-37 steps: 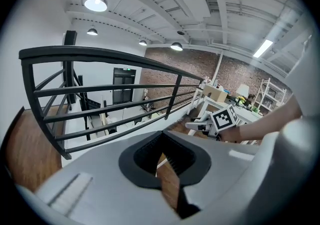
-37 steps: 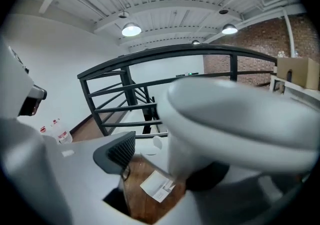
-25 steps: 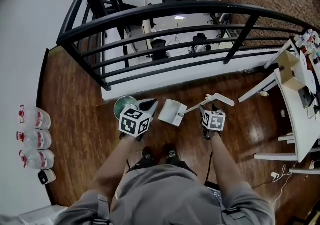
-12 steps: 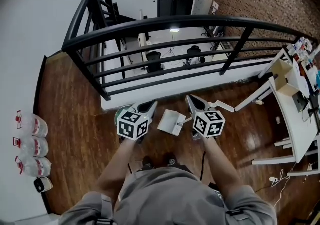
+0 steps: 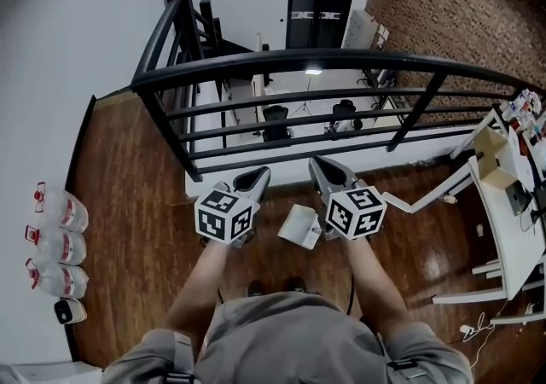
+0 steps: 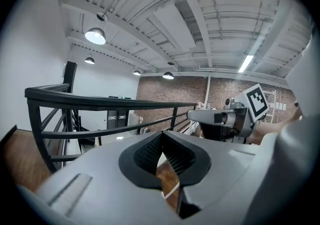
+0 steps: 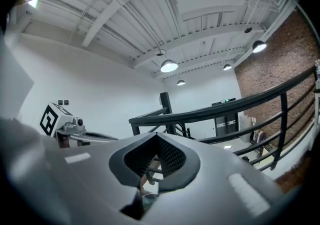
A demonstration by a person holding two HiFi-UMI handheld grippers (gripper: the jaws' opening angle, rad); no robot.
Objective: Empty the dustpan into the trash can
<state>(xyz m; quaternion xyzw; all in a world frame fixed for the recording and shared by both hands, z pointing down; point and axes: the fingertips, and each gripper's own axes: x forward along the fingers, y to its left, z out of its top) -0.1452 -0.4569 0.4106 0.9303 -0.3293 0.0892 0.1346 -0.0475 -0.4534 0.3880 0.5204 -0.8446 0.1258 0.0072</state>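
The left hand-held gripper (image 5: 256,176) and the right hand-held gripper (image 5: 320,167) both have jaws pressed together, holding nothing; the white plastic dustpan (image 5: 299,227) lies on the brown wooden floor (image 5: 128,203) between them

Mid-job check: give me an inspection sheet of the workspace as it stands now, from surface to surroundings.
Surface: glossy wooden floor.
Job's things: white dustpan on the floor between the grippers, held by neither; trash can not made out.
Clutter: three water bottles by the left wall; cardboard box on the white table.
Grippers: left gripper shut, empty; right gripper shut, empty; both point toward the railing.
Cables: white lead with plug on the floor by the table.
Surroundings: black railing, brick wall, a lower level beyond.
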